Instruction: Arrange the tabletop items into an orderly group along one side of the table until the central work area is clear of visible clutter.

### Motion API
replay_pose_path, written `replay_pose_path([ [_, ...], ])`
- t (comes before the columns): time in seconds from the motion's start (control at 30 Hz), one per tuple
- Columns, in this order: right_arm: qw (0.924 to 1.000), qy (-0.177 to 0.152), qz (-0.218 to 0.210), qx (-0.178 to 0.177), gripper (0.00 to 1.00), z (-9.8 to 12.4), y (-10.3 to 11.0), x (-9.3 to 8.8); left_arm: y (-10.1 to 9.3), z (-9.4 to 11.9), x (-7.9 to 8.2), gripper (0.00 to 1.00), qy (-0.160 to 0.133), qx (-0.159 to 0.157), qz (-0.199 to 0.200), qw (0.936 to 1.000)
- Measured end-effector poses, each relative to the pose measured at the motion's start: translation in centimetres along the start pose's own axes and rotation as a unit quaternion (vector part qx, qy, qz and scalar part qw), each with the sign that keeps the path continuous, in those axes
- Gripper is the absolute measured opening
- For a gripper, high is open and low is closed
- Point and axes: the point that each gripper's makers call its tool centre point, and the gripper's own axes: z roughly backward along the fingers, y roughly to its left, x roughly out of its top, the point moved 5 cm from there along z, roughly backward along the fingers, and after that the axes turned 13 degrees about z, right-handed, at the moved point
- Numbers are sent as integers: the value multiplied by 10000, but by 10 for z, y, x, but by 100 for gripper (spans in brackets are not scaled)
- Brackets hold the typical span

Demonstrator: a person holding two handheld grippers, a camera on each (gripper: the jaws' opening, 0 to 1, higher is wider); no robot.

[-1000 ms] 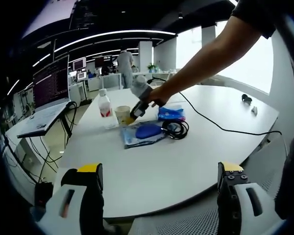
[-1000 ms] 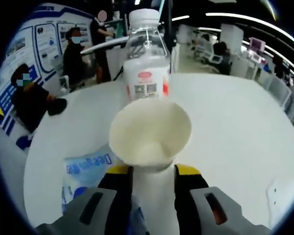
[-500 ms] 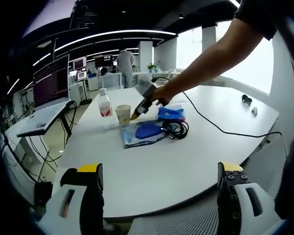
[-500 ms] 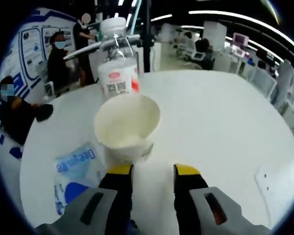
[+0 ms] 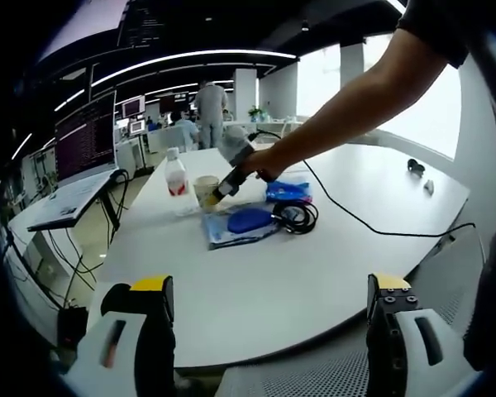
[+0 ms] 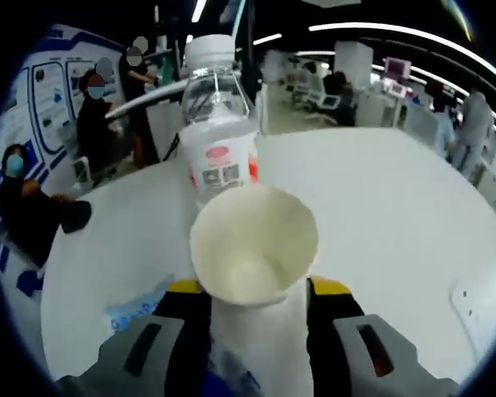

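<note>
One paper cup (image 6: 252, 248), one water bottle (image 6: 219, 145) just behind it, one blue mouse (image 5: 250, 220) on a blue-white packet (image 5: 231, 231), one blue pouch (image 5: 288, 191), one coiled black cable (image 5: 298, 217), all clustered on the far-left part of the white table (image 5: 314, 273). Right gripper (image 6: 256, 289) has its jaws around the cup's base, though contact is hidden by the cup. Left gripper (image 5: 269, 302) hangs near the table edge, jaws wide apart and holding nothing.
</note>
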Motion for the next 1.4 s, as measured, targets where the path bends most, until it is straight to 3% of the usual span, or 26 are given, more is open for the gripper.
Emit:
replay_pose_path([
  [0.1, 9998, 137, 129, -112, 42, -4, -8, 2, 0, 0, -1, 97, 21, -4, 8, 10000],
  [0.23, 10000, -14, 34, -8, 38, -3, -6, 2, -1, 0, 0, 97, 15, -20, -21, 10000],
  [0.4, 9988, -24, 416, 253, 37, 0, -6, 1, -1, 0, -1, 97, 23, -17, 2, 10000],
  [0.53, 9939, 37, 860, 686, 37, 5, -1, -2, -1, -1, -2, 97, 48, -25, -7, 10000],
  [0.83, 9851, 272, 1420, 930, 36, 6, -2, -4, 1, -1, -2, 97, 50, -19, 33, 10000],
  [1.17, 9791, 505, 1604, 1142, 36, 6, -5, -13, 0, -2, -3, 97, 86, -36, 17, 10000],
  [1.4, 9851, 510, 1385, 884, 35, 8, -13, -14, 0, -3, -4, 97, 118, -36, 17, 9999],
])
